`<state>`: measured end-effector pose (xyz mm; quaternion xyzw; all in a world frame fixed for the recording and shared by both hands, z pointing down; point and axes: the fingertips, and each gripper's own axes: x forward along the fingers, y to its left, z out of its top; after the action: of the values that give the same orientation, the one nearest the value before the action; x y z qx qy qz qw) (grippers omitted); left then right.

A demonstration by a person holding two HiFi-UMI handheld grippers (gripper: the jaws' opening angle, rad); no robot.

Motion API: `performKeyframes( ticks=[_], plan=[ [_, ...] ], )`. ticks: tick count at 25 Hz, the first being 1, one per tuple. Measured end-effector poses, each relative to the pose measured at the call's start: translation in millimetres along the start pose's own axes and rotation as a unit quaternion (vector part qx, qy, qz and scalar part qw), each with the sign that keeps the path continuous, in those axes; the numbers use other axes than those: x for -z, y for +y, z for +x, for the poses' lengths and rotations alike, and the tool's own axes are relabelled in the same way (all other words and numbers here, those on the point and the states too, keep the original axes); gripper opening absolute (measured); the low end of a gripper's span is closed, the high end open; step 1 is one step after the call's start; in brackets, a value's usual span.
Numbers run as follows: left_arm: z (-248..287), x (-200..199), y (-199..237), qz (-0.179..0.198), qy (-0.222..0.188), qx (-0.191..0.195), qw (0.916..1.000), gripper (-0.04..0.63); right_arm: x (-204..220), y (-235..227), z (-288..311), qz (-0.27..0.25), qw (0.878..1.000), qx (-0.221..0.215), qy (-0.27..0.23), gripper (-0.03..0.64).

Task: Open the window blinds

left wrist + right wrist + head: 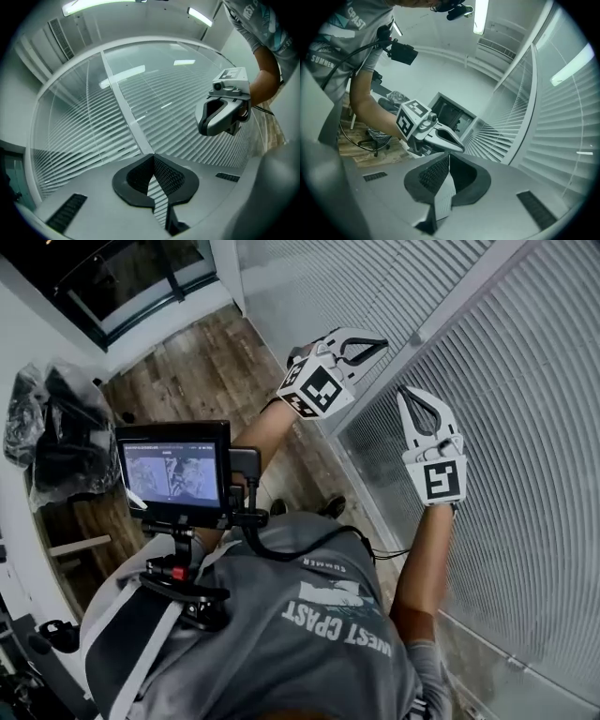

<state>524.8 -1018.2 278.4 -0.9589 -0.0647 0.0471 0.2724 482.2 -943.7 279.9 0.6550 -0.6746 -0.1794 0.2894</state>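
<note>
a: left gripper [380, 340] is sitting pressed together with nothing between its jaws, pointing toward the white upright [441, 315] in the upper middle of the head view. right gripper [405, 396], centre right, is likewise closed on nothing.

b: and the blinds [534, 409]?

a: slats are looking mostly shut, filling the right half of the frame and the strip beyond the upright. neither gripper is touching them.

b: how to go about it?

a: i'm judging a wand or cord has to be found first, and none is showing clearly. reflections are suggesting glass in front of the slats, so pushing on them is looking unwise. better to be spreading one pair of jaws before reaching, pinching the control lightly, then turning or pulling slowly while watching the slats tilt.
</note>
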Motion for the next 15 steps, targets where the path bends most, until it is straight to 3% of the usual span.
performKeyframes(
  ticks=[4,8,12,15],
  plan=[
    [61,19,-5,-0.007,0.029,0.005,0.9995,0.006,30,-23,-11,0.006,1.0,0.009,0.019,0.002],
    [111,47,-14,-0.009,0.054,0.017,0.9984,0.102,59,-39,-10,0.016,0.999,0.005,0.031,0.002],
    [141,66,-13,0.048,0.084,-0.006,0.9952,0.104,83,-47,-4,0.029,0.999,0.001,0.035,0.002],
    [130,47,-10,0.134,0.087,-0.031,0.9867,0.107,72,-48,-7,0.033,0.999,-0.004,0.032,0.002]
  ],
)
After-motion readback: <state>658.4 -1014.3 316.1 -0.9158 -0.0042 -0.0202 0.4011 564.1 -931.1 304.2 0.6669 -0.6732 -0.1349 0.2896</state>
